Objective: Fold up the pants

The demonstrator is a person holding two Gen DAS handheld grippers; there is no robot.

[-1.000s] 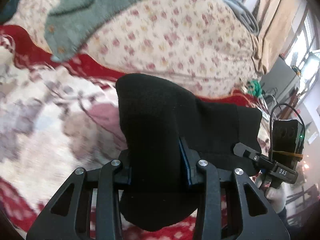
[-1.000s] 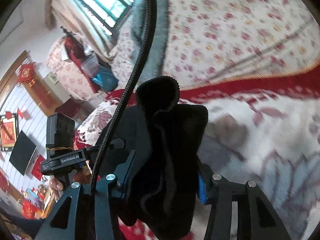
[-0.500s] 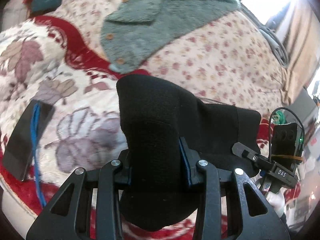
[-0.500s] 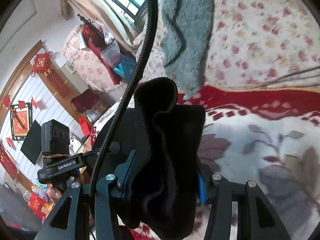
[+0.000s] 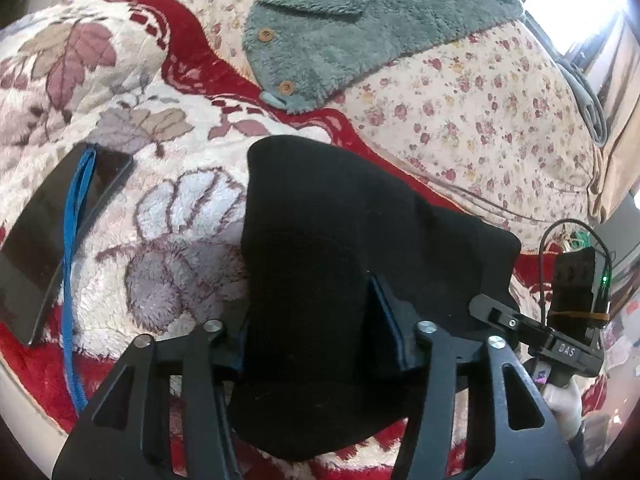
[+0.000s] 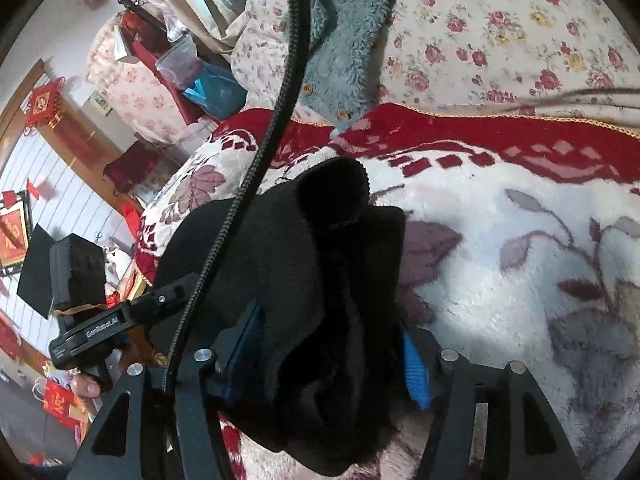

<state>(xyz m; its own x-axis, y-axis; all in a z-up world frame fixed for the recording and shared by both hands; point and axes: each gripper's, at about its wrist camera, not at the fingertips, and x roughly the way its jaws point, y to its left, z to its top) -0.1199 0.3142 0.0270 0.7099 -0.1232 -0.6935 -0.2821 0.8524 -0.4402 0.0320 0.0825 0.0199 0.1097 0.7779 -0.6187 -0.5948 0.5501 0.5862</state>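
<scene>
The black pants (image 5: 320,248) hang bunched between both grippers, lifted above a white and red floral blanket (image 5: 176,240). My left gripper (image 5: 316,332) is shut on one thick fold of the pants, which hides its fingertips. My right gripper (image 6: 324,352) is shut on another bunched fold of the pants (image 6: 320,260). The right gripper's body shows at the right edge of the left wrist view (image 5: 560,344). The left gripper's body shows at the left of the right wrist view (image 6: 100,324).
A grey-green fleece garment with buttons (image 5: 352,24) lies on a rose-print quilt (image 5: 480,100) further back. A dark phone with a blue strap (image 5: 56,232) lies on the blanket at left. A black cable (image 6: 280,120) crosses the right wrist view.
Both grippers have carried the pants back and to the left over the blanket. The phone with the blue strap and more of the fleece garment have come into view. The grips are unchanged.
</scene>
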